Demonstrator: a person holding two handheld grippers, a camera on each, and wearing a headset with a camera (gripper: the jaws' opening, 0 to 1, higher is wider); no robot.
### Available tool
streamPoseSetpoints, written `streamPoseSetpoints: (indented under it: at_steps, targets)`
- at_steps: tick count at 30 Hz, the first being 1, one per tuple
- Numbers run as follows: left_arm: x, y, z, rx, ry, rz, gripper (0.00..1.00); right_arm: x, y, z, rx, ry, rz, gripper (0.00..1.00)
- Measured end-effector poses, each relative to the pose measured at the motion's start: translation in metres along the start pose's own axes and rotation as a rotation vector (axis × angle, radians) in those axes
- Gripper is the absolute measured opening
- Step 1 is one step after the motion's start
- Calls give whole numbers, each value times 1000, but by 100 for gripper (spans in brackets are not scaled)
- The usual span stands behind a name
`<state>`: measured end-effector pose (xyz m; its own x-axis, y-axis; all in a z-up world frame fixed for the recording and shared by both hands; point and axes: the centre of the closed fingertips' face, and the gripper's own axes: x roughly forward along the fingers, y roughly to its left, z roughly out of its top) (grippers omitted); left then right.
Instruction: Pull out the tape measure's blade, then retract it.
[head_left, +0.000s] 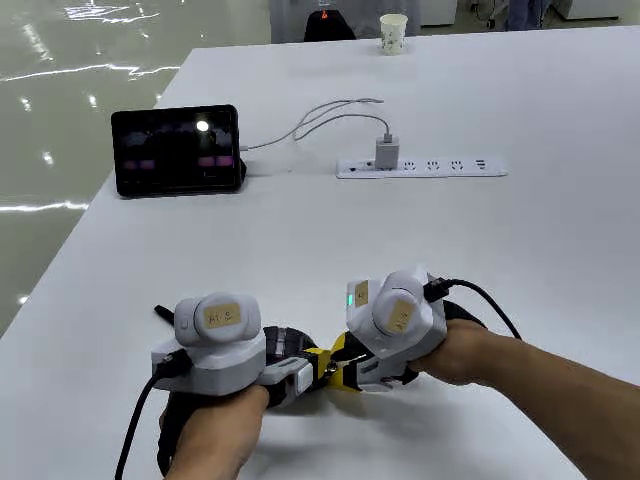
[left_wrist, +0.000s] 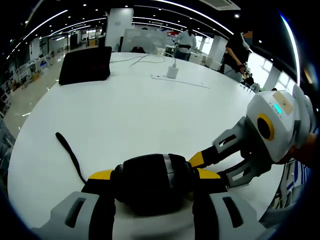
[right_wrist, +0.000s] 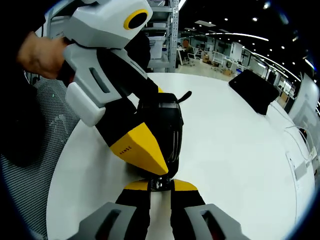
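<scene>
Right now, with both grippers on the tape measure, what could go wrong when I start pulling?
The right gripper pinches just the small blade tip, so it may slip free once pulling starts. The left gripper clamps the tape measure on its rounded black case, which might twist or squirt out.

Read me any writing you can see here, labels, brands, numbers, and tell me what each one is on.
"PENSE", faint, uncertain: yellow pad of the left tongs.
Handwritten sticker on the left tongs, another on the right tongs: too blurred to read.
Paper cup print: too small to read.
Tape measure: no readable text.
</scene>
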<state>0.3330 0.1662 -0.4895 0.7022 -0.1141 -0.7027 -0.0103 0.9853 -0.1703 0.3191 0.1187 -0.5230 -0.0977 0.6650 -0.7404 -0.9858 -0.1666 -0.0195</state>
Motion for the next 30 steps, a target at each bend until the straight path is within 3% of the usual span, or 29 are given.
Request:
streamPoseSetpoints:
  at_steps: [24,30]
  targets:
    - [0,0,1,-12,7,-1,60,0,0,0,-10,10,-12,13]
    - [0,0,0,-12,8,-4,60,0,-3,0,-16,7,-26,18]
